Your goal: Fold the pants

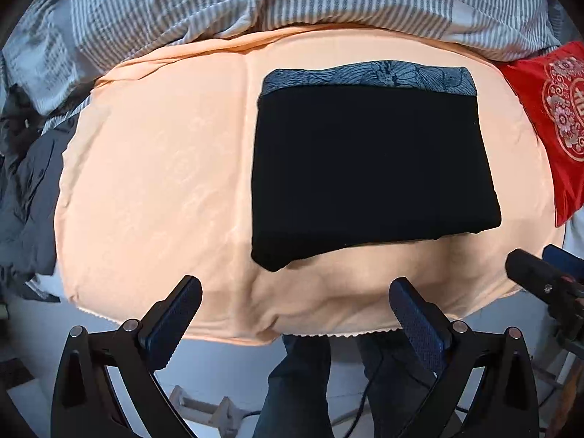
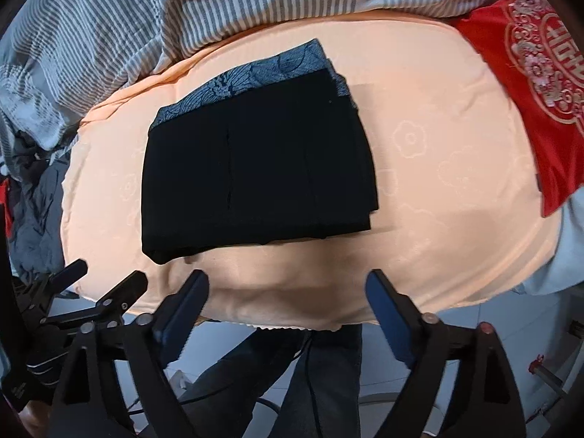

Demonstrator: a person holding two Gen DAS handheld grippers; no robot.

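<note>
1. Your left gripper (image 1: 295,297) and right gripper (image 2: 286,290) both gape wide, nothing between the fingers.
2. Beyond the fingertips, apart from them, the pants (image 1: 368,168) lie folded on the peach blanket (image 1: 153,182) (patterned band farthest).
3. Farther off: striped bedding (image 2: 226,3), red cushion (image 2: 529,102).

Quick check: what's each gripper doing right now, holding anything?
Left gripper: jaws open, empty, above the folded black pants.
Right gripper: jaws open, empty.
</note>
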